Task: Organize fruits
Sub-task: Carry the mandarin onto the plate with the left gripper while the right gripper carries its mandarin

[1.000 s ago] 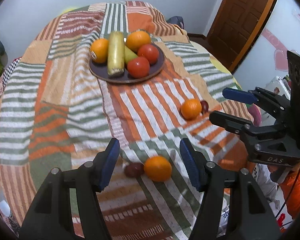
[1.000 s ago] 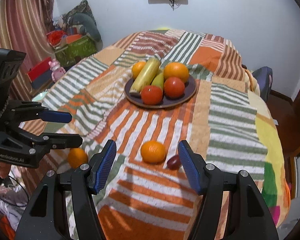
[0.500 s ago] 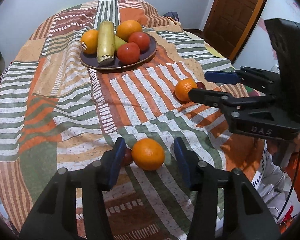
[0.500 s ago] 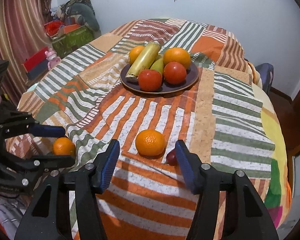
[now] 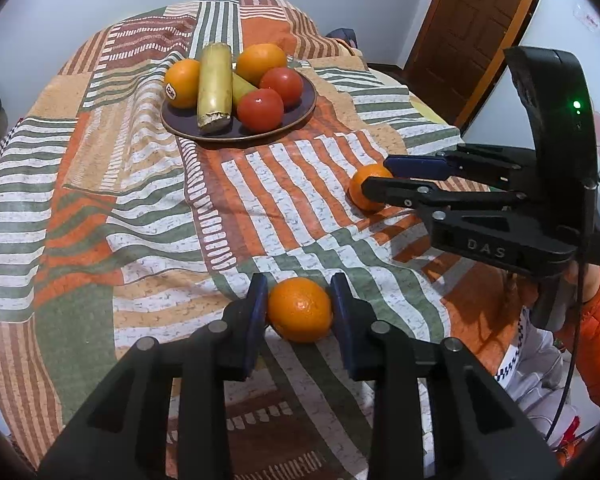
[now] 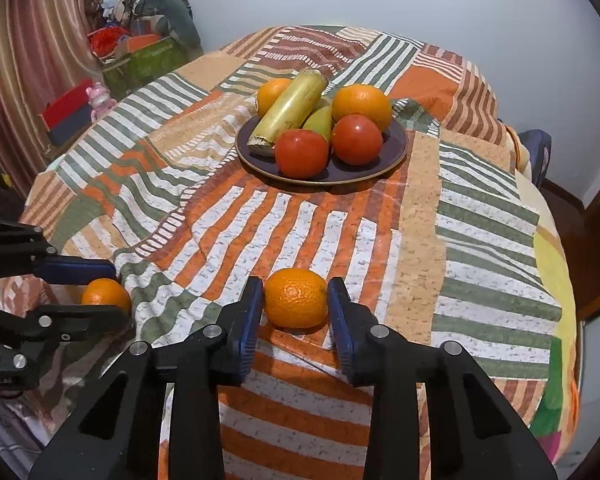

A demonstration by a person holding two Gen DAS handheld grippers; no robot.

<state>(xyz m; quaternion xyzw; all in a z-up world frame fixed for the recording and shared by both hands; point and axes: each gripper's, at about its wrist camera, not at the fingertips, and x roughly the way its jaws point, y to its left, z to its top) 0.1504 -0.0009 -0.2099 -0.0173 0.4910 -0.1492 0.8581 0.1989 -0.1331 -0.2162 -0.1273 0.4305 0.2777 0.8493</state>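
Observation:
My left gripper (image 5: 299, 308) is shut on an orange (image 5: 299, 309) that rests on the striped cloth near the front edge. My right gripper (image 6: 295, 300) is shut on a second orange (image 6: 296, 297), also on the cloth. Each gripper shows in the other's view, the right gripper (image 5: 374, 178) around its orange (image 5: 366, 196), the left gripper (image 6: 116, 292) around its orange (image 6: 104, 294). A dark plate (image 5: 300, 114) at the far side holds two oranges, two tomatoes, a yellow-green stalk (image 5: 214, 84) and a green fruit. The small dark fruits beside each orange are hidden by the fingers.
A patchwork striped cloth (image 5: 100, 184) covers the round table. A wooden door (image 5: 472, 28) is at the far right in the left wrist view. Boxes and bags (image 6: 140, 56) stand by a curtain at the far left in the right wrist view.
Both grippers have moved forward and down and closed their jaws onto the oranges. The small dark fruits beside the oranges have gone out of sight behind the fingers.

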